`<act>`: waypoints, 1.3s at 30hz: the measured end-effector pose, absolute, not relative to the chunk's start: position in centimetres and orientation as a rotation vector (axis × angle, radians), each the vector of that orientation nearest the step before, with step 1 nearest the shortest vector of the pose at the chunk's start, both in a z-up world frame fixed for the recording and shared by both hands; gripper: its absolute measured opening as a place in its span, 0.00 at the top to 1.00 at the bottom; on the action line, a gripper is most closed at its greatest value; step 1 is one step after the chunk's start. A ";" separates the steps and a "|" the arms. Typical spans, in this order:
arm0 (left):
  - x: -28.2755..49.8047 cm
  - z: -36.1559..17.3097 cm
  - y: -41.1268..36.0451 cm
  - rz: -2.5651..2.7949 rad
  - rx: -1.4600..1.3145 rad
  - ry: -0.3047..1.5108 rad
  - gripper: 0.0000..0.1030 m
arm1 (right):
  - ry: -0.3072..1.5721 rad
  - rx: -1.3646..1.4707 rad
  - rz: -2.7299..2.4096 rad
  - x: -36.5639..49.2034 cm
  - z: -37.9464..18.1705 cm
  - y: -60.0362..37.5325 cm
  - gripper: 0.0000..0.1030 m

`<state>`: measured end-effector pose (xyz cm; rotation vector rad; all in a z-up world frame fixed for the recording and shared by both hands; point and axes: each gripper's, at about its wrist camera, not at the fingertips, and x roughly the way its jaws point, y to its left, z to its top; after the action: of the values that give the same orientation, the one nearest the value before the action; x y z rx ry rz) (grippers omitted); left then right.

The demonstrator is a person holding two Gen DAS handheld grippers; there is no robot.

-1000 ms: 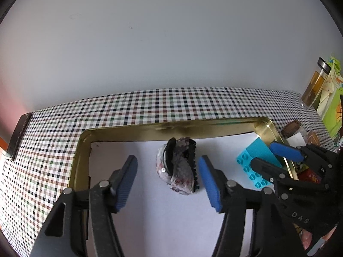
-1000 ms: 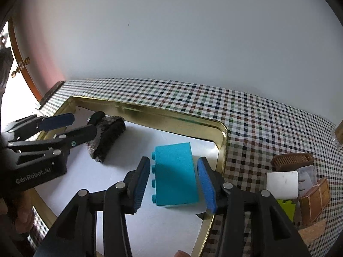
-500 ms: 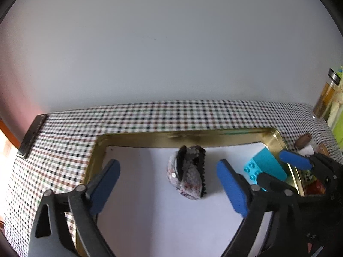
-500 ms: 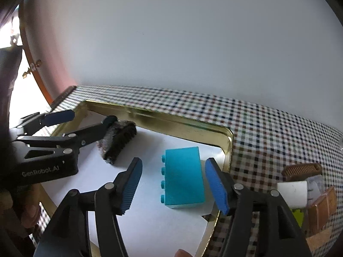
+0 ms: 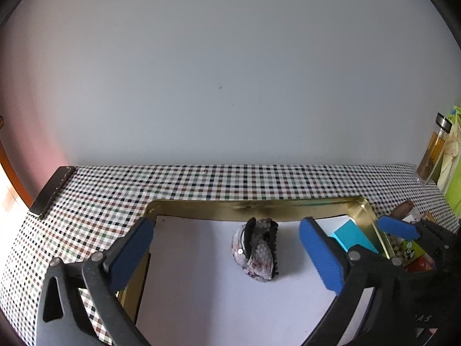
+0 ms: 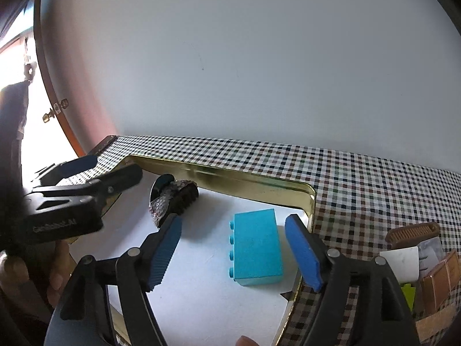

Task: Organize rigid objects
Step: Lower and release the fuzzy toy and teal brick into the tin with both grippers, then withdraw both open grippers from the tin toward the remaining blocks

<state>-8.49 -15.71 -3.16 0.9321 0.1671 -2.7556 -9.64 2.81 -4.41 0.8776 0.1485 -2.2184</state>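
A gold-rimmed tray [image 5: 259, 208] [image 6: 230, 176] with a white floor lies on the checked cloth. In it rest a grey patterned hair claw clip [image 5: 257, 249] [image 6: 173, 199] and a turquoise toy brick [image 6: 256, 249] [image 5: 353, 235] on its side. My left gripper [image 5: 227, 255] is opening wide; the clip lies free between and beyond its blue pads. My right gripper [image 6: 237, 255] is opening too, its pads apart from the brick lying between them. Each gripper shows in the other's view: the right gripper [image 5: 371, 238] and the left gripper [image 6: 98, 170].
Right of the tray is a pile of small items: a brown comb [image 6: 412, 232], a white block [image 6: 402, 263], a wooden box [image 6: 439, 278]. A glass bottle [image 5: 433, 152] stands at far right. A dark bar [image 5: 53, 191] lies at the cloth's left edge. A wall closes the back.
Both grippers opened and drew back. The left let go of the hair clip and the right let go of the turquoise brick; both things stay in the tray.
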 end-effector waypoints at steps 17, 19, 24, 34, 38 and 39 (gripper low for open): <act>-7.9 -3.9 -17.7 -2.736 0.965 0.348 0.00 | 0.164 0.767 -2.282 -8.4 -3.4 3.4 0.09; -7.7 -3.7 -17.8 -2.732 0.950 0.341 0.00 | 0.172 0.758 -2.287 -8.3 -3.4 3.6 0.09; -7.2 -3.4 -17.4 -2.711 0.897 0.258 0.00 | 0.201 0.725 -2.309 -7.6 -3.1 3.7 0.09; -7.1 -3.3 -14.7 -2.747 0.911 0.185 0.00 | 0.212 0.730 -2.416 -7.4 -2.8 6.0 0.09; -6.9 -3.1 -12.5 -2.771 0.929 0.159 0.00 | 0.199 0.782 -2.478 -7.4 -3.3 8.7 0.09; -6.8 -2.9 -12.1 -2.778 0.931 0.154 0.00 | 0.196 0.789 -2.494 -7.2 -3.4 9.5 0.09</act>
<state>-6.81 -12.08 -2.91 0.9309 0.1539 -2.7784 -7.25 9.54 -3.39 0.7893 0.1960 -2.4944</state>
